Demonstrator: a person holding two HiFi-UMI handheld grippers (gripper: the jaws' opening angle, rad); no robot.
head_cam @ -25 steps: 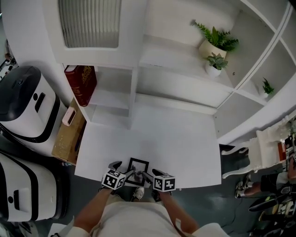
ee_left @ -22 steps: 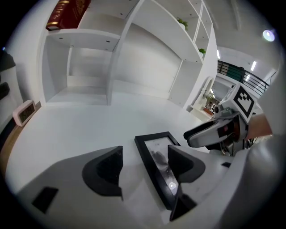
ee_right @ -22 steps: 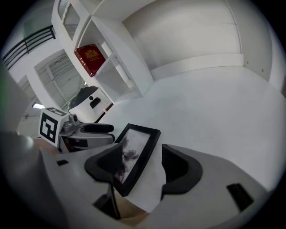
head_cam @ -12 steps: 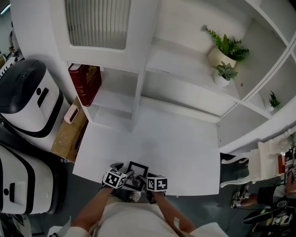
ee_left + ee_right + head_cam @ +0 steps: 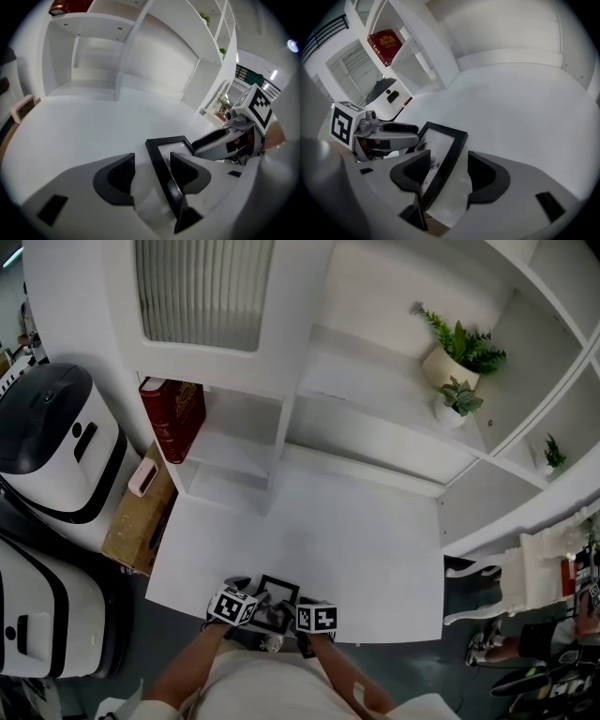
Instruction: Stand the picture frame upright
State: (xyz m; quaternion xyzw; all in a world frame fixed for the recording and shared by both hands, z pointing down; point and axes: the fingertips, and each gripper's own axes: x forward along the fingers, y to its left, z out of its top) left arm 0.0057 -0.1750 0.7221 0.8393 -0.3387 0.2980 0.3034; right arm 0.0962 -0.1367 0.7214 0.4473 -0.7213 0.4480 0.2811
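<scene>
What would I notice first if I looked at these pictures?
A black picture frame at the near edge of the white desk, with the left gripper and the right gripper closing their jaws on it from either side. Next, the red book on the left shelf and the green potted plants up on the right stand out against the white.

The head view looks steeply down from high above onto the white table [image 5: 356, 521] and shelves [image 5: 375, 409], while both gripper views sit low and close at the table's near edge, angled inward toward the shelves (all three share the picture frame [image 5: 279, 589]).
</scene>
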